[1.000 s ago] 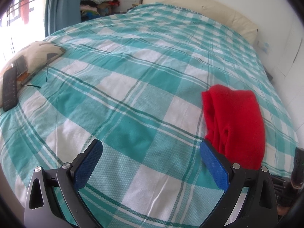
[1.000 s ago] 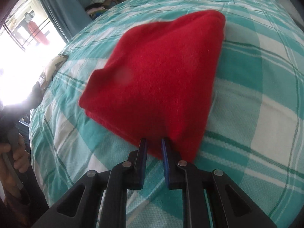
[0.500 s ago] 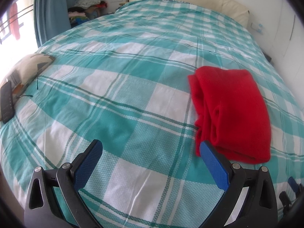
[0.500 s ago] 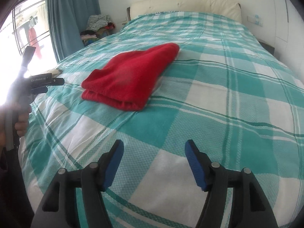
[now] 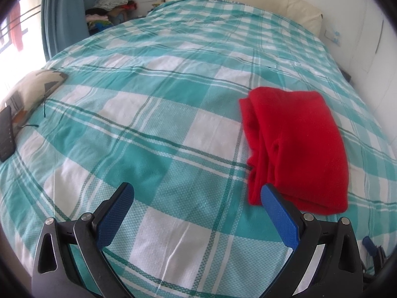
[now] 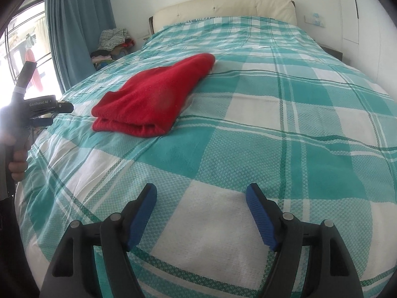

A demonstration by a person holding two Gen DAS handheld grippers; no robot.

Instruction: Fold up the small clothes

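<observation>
Right wrist view: the right gripper (image 6: 201, 198) is hovering open and empty over the bed (image 6: 285, 129); the folded red garment (image 6: 153, 99) is lying at centre left. The left gripper (image 5: 197, 200) is likewise standing open, empty.

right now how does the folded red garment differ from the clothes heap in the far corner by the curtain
The red garment is one plain colour; the clothes heap mixes a checked piece with several other colours. The red garment is folded into a flat stack with neat edges; the heap is loose and crumpled. The red garment lies on the checked bedspread; the heap sits off the bed beside the blue curtain. Neither is being held.
</observation>
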